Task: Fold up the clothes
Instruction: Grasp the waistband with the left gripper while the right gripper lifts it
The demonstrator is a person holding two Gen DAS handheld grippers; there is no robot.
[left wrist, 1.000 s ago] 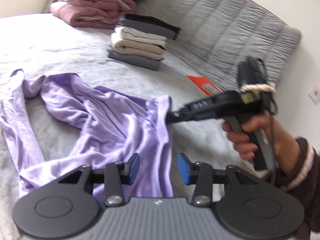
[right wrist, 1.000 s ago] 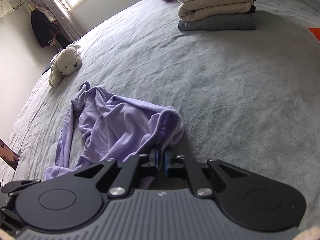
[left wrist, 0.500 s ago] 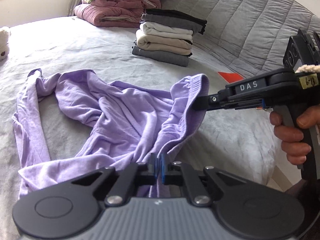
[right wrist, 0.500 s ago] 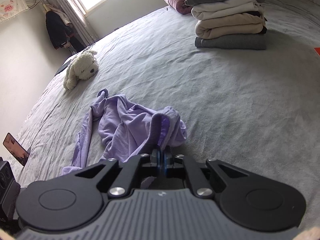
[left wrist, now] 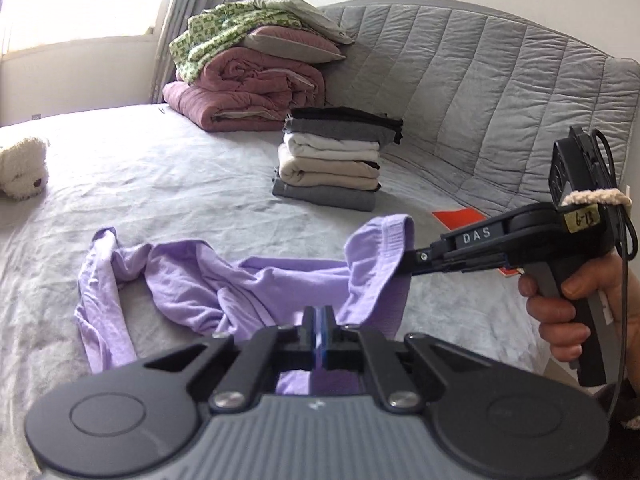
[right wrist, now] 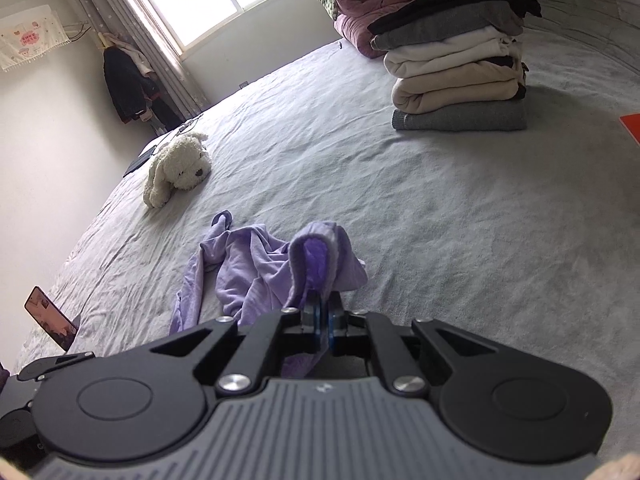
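Note:
A crumpled lilac garment point(left wrist: 224, 284) lies on the grey bed point(left wrist: 160, 168), its near edge lifted off the sheet. My left gripper point(left wrist: 319, 320) is shut on that edge, with cloth hanging under the blue pads. In the left wrist view the right gripper point(left wrist: 408, 266), held by a hand point(left wrist: 560, 320), pinches the ribbed hem at the right. From the right wrist camera, the right gripper point(right wrist: 321, 312) is shut on a raised fold of the garment point(right wrist: 256, 272); the rest trails down to the left on the bed point(right wrist: 440, 220).
A stack of folded clothes point(left wrist: 332, 164) stands by the grey padded headboard point(left wrist: 480, 100), with rolled pink bedding point(left wrist: 248, 96) behind it. A white plush dog point(right wrist: 176, 168) lies toward the window. An orange item point(left wrist: 460, 216) and a phone point(right wrist: 50, 316) rest near the bed edges.
My left gripper went from open to shut on the garment's near edge and rose with it. The right gripper, still shut on the hem, lifted too, pulling more cloth off the bed.

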